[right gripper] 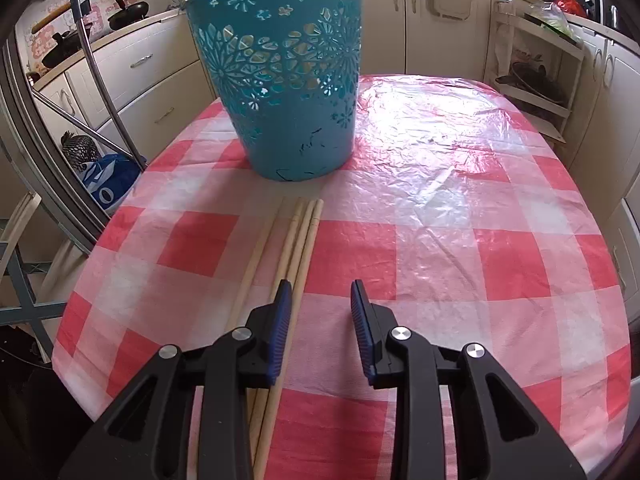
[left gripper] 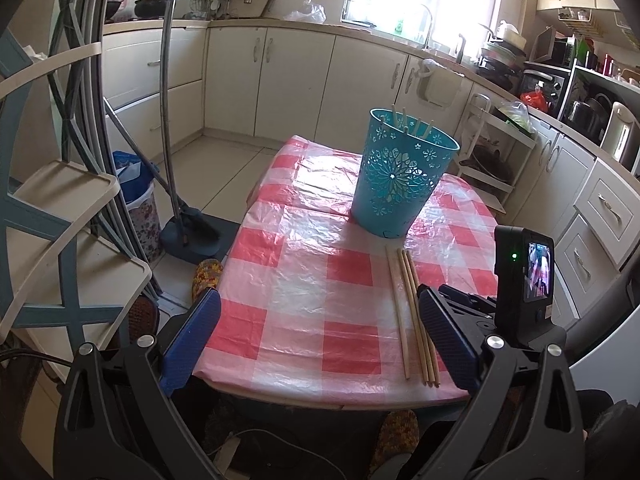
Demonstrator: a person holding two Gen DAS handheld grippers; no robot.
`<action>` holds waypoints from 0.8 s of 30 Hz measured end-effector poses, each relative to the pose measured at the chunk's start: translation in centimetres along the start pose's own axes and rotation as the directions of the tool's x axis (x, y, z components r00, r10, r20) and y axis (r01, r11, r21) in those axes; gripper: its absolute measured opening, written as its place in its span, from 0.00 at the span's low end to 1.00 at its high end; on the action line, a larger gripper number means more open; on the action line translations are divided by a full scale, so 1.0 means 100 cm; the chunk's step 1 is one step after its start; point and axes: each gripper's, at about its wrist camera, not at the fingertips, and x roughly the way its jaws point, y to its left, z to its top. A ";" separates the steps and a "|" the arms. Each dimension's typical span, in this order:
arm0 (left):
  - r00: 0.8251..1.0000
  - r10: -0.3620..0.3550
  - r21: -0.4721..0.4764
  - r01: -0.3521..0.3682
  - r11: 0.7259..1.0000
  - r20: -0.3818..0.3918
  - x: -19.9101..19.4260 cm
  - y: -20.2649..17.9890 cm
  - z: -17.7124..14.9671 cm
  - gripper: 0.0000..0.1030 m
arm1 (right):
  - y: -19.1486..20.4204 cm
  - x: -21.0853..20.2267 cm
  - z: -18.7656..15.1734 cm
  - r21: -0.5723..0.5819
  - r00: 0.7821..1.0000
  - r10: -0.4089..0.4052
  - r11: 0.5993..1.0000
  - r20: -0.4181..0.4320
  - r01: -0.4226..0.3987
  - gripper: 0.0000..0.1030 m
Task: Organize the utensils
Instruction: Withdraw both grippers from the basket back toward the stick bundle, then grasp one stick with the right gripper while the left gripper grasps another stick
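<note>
A teal cut-out basket stands upright on the checked table, with several chopstick ends poking above its rim. Several wooden chopsticks lie side by side on the cloth in front of it. My right gripper hovers low over their near part and is open. Its left finger is over the bundle and the rightmost stick runs just inside the gap, with no pad pressing on it. My left gripper stands wide open near the table's front edge, with the chopsticks beside its right finger.
The red-and-white plastic cloth covers a small table whose front edge is close to me. The right gripper's camera unit is at the right. A broom and dustpan, a step stool and cabinets surround the table.
</note>
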 end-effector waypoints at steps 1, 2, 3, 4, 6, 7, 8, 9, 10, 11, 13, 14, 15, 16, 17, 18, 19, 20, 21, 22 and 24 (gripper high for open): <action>1.000 0.000 0.003 0.000 1.000 -0.005 0.002 -0.001 0.001 0.93 | 0.000 0.001 0.000 0.000 1.000 0.000 1.000 -0.006 0.000 0.26; 1.000 0.000 0.016 0.000 1.000 -0.008 0.007 -0.004 0.002 0.93 | 0.000 0.001 0.000 -0.005 1.000 -0.013 1.000 -0.007 0.013 0.24; 1.000 0.001 0.033 -0.001 0.999 -0.012 0.013 -0.007 0.003 0.93 | 0.001 0.002 0.000 -0.011 1.000 -0.020 1.000 -0.007 0.020 0.23; 1.000 0.002 0.051 -0.001 0.999 -0.021 0.021 -0.012 0.005 0.93 | 0.001 0.002 0.001 -0.009 1.000 -0.019 1.000 -0.009 0.019 0.22; 0.999 -0.004 0.065 0.007 0.998 -0.039 0.038 -0.020 0.008 0.93 | -0.001 0.003 0.002 -0.006 1.000 -0.011 1.000 -0.015 0.011 0.13; 0.999 -0.007 0.067 0.011 0.998 -0.049 0.046 -0.023 0.009 0.93 | -0.002 0.004 0.002 -0.005 1.000 -0.007 1.000 -0.021 0.007 0.12; 0.998 -0.014 0.071 0.018 0.997 -0.065 0.058 -0.029 0.010 0.93 | -0.003 0.004 0.002 -0.004 1.000 -0.001 1.000 -0.025 0.001 0.10; 0.997 -0.017 0.078 0.023 0.997 -0.076 0.069 -0.034 0.012 0.92 | -0.004 0.003 0.002 -0.005 1.000 0.003 1.000 -0.028 -0.003 0.09; 0.996 -0.016 0.087 0.024 0.996 -0.085 0.080 -0.040 0.012 0.92 | -0.006 0.002 0.002 -0.005 1.000 0.006 1.000 -0.031 -0.006 0.09; 0.996 -0.015 0.095 0.024 0.995 -0.091 0.089 -0.045 0.011 0.92 | -0.009 0.002 0.001 -0.006 0.999 0.015 1.000 -0.036 -0.015 0.09; 0.993 -0.013 0.103 0.025 0.994 -0.121 0.112 -0.054 0.009 0.92 | -0.013 0.001 0.001 -0.011 0.998 0.032 0.999 -0.045 -0.032 0.08; 0.991 -0.012 0.098 0.025 0.995 -0.136 0.120 -0.056 0.008 0.92 | -0.014 0.000 0.001 -0.012 0.998 0.041 0.999 -0.048 -0.042 0.08; 0.988 -0.016 0.090 0.030 0.995 -0.150 0.130 -0.059 0.008 0.92 | -0.017 0.000 0.001 -0.018 0.997 0.050 0.999 -0.053 -0.051 0.08; 0.986 -0.020 0.084 0.034 0.996 -0.163 0.138 -0.063 0.008 0.92 | -0.019 0.001 0.003 -0.025 0.997 0.057 0.998 -0.058 -0.058 0.08; 0.985 -0.019 0.086 0.034 0.996 -0.171 0.146 -0.067 0.008 0.92 | -0.021 0.002 0.004 -0.032 0.996 0.066 0.997 -0.064 -0.068 0.08; 0.984 -0.017 0.094 0.034 0.995 -0.175 0.152 -0.071 0.008 0.92 | -0.021 0.003 0.006 -0.042 0.995 0.073 0.996 -0.071 -0.077 0.08; 0.983 -0.010 0.112 0.031 0.993 -0.182 0.159 -0.077 0.008 0.91 | -0.022 0.003 0.006 -0.051 0.994 0.077 0.995 -0.075 -0.081 0.08; 0.982 -0.003 0.124 0.027 0.992 -0.188 0.164 -0.081 0.008 0.91 | -0.022 0.004 0.008 -0.063 0.993 0.084 0.994 -0.083 -0.090 0.08; 0.980 0.003 0.134 0.024 0.991 -0.197 0.170 -0.085 0.007 0.90 | -0.023 0.005 0.009 -0.068 0.992 0.090 0.993 -0.090 -0.096 0.08; 0.978 0.004 0.130 0.023 0.991 -0.208 0.175 -0.086 0.007 0.89 | -0.023 0.005 0.010 -0.071 0.991 0.094 0.992 -0.096 -0.101 0.08; 0.974 0.029 0.128 0.000 0.992 -0.224 0.181 -0.086 0.007 0.87 | -0.023 0.005 0.010 -0.074 0.990 0.097 0.992 -0.100 -0.105 0.08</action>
